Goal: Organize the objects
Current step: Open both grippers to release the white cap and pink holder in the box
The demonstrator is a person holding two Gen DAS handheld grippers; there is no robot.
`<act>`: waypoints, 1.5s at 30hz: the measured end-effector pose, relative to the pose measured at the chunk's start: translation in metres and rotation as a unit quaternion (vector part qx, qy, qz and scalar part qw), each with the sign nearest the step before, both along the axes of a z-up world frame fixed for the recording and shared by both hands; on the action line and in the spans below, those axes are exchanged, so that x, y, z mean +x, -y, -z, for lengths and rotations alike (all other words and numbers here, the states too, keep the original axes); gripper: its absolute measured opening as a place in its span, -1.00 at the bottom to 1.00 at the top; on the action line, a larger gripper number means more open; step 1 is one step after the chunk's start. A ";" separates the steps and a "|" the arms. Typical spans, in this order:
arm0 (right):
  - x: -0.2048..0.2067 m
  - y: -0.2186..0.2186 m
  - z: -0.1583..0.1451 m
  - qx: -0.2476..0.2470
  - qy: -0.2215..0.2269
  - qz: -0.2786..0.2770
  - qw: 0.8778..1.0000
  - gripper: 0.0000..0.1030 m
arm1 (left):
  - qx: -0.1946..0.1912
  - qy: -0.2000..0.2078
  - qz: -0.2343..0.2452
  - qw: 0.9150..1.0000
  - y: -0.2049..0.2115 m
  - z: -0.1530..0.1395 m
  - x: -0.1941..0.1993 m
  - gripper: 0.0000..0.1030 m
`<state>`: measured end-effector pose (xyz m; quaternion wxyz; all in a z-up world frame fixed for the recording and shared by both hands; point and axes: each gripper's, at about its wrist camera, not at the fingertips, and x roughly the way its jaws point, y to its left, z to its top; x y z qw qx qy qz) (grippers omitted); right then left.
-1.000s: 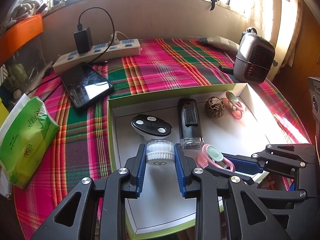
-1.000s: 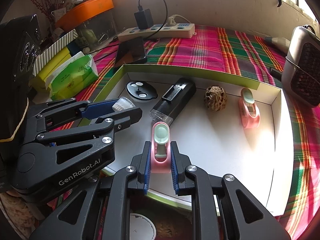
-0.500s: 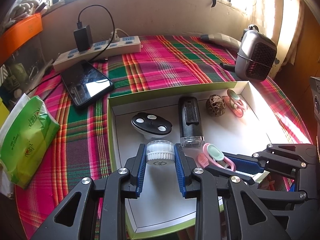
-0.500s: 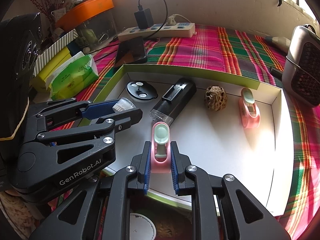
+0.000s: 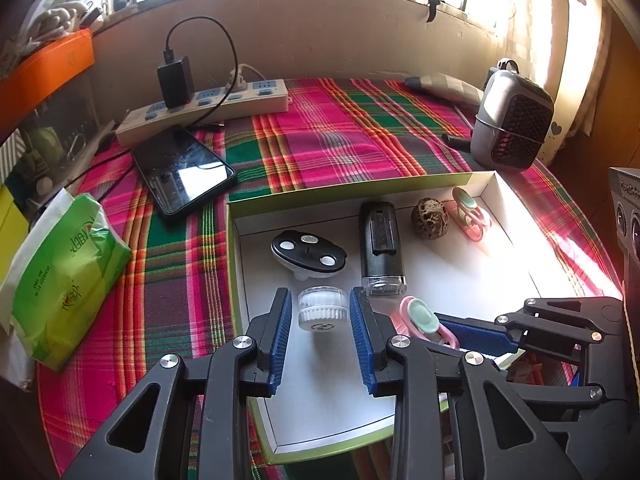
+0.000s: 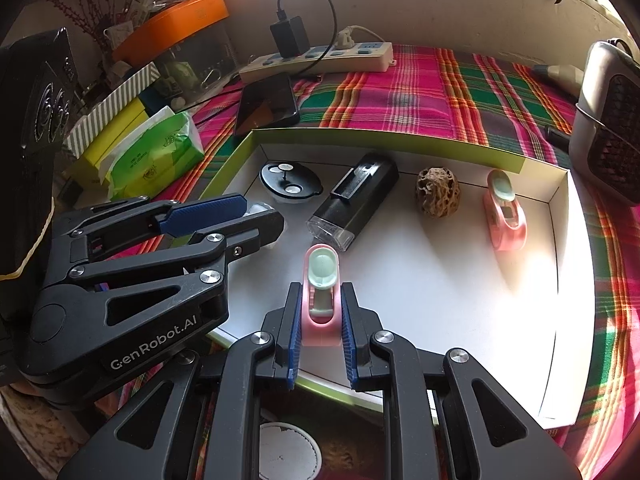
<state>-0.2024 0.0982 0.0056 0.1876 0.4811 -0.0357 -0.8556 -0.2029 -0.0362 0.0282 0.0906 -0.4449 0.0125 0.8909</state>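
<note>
Left gripper: fingers just opened, now spread clear of small white round jar, which rests between them on floor of green-rimmed box. Right gripper: fingers pinching pink clip near front edge of box. Also in box: black oval cap, black lighter-shaped case, walnut, second pink clip.

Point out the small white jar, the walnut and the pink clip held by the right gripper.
small white jar (image 5: 322, 309), left wrist view, ribbed side.
walnut (image 6: 437, 191), right wrist view, wrinkled shell.
pink clip (image 6: 321, 309), right wrist view, pink body between the pads.
</note>
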 end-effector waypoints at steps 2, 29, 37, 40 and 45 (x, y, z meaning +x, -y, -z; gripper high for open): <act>0.000 0.001 0.000 -0.003 0.002 -0.001 1.000 -0.64 | 0.001 -0.003 -0.002 1.000 0.000 -0.002 0.002 -0.45; 0.003 -0.001 -0.001 -0.045 0.008 -0.006 0.999 -0.63 | 0.003 -0.001 -0.027 1.000 0.011 -0.003 0.011 -0.45; 0.010 -0.001 -0.005 -0.027 -0.012 0.001 1.000 -0.44 | 0.016 -0.005 -0.035 0.999 0.016 -0.006 0.018 -0.45; 0.013 -0.003 -0.007 -0.032 -0.015 0.002 0.999 -0.43 | 0.018 -0.008 -0.037 0.999 0.016 -0.008 0.023 -0.45; 0.018 -0.001 -0.010 -0.030 -0.025 -0.001 0.999 -0.43 | 0.019 -0.013 -0.034 0.999 0.016 -0.013 0.032 -0.45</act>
